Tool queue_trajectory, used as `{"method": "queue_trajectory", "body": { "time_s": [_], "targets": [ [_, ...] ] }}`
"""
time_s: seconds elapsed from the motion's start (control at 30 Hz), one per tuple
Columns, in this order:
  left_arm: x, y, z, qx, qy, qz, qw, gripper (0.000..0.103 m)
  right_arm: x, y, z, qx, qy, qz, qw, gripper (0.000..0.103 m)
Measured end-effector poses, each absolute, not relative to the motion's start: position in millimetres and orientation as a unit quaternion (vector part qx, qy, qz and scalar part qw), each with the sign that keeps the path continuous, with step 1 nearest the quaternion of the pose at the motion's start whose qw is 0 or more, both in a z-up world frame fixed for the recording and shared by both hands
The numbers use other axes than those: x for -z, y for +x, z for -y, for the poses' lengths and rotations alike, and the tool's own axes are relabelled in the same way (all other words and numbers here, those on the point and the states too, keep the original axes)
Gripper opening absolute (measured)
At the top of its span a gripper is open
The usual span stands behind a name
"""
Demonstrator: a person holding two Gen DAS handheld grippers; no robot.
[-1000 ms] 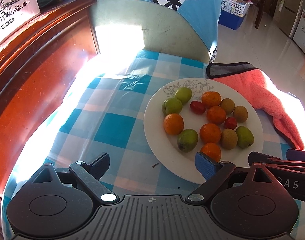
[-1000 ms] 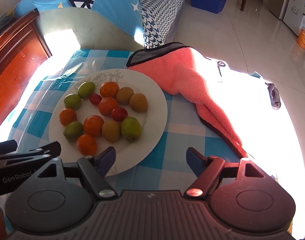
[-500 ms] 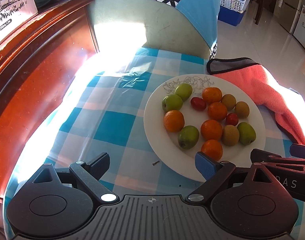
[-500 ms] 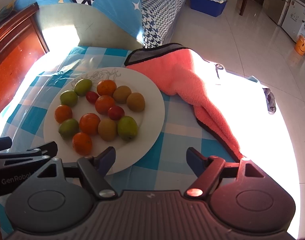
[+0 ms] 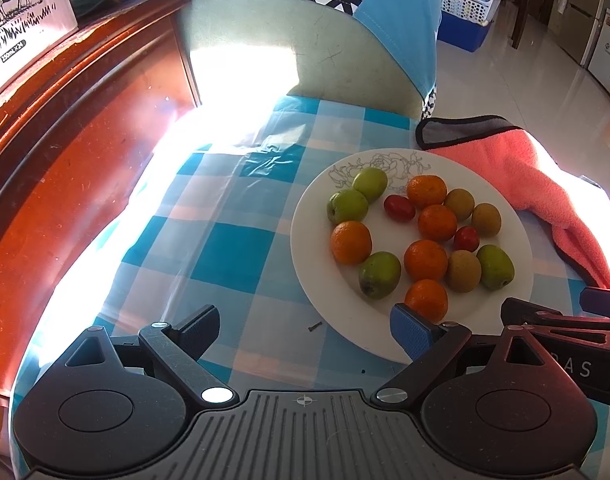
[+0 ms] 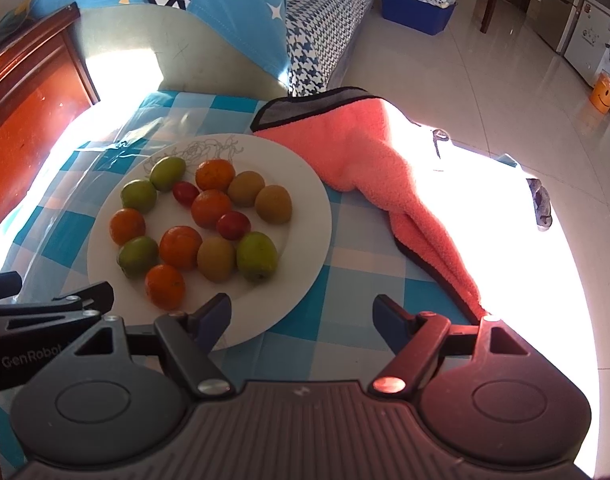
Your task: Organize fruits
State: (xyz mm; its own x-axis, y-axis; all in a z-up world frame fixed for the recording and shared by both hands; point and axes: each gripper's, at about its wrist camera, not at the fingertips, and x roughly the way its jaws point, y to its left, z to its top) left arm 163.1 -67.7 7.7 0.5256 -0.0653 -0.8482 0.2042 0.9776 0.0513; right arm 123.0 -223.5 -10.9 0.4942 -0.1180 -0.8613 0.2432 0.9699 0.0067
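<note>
A white plate (image 5: 317,272) (image 6: 305,200) on a blue checked tablecloth holds mixed fruit: several oranges (image 5: 350,242) (image 6: 180,247), several green fruits (image 5: 379,274) (image 6: 257,256), three brown kiwis (image 5: 463,271) (image 6: 273,204) and two small red fruits (image 5: 399,208) (image 6: 233,225). My left gripper (image 5: 305,328) stands open and empty over the cloth at the plate's near left rim. My right gripper (image 6: 301,316) is open and empty too, above the plate's near right rim. Each gripper shows at the edge of the other's view.
A pink fleece cloth (image 5: 537,184) (image 6: 385,172) lies right of the plate. A red-brown wooden bed frame (image 5: 65,168) runs along the left. A tiny dark screw (image 5: 315,325) lies on the tablecloth (image 5: 233,248). Tiled floor and a basket lie beyond.
The view has crept slightly nearer the plate; neither gripper has changed its opening and no fruit has moved.
</note>
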Motion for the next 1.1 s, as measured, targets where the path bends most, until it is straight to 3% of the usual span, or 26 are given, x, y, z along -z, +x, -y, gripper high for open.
{"method": "queue_trajectory", "body": {
  "time_s": [1.1],
  "targets": [
    [-17,143,59,0.07,0.089,-0.464,0.879,0.094,7,117,212,0.083,0.043,-0.483,0.871,0.078]
  ]
}}
